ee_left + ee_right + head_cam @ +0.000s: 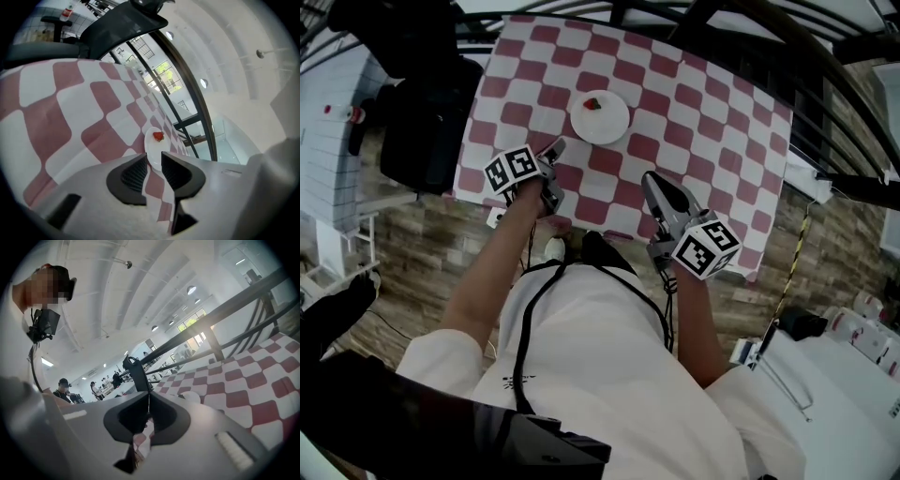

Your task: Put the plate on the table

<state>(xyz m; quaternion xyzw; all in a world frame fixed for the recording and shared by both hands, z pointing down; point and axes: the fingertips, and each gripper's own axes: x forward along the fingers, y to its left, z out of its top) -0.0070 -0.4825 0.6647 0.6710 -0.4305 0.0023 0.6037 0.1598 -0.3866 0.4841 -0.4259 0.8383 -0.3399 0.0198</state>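
Since the plate [600,117] rests on the tabletop [712,131], ease the spread left claw [555,150] and closed right claw [649,180] toward six o'clock

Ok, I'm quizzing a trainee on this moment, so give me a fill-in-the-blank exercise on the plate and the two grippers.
The white plate holds one small ____ item. The left gripper has its jaws ____, holding nothing. The right gripper has its jaws ____. The gripper nearer the plate is the ____ one.
Missing words: red; open; shut; left.
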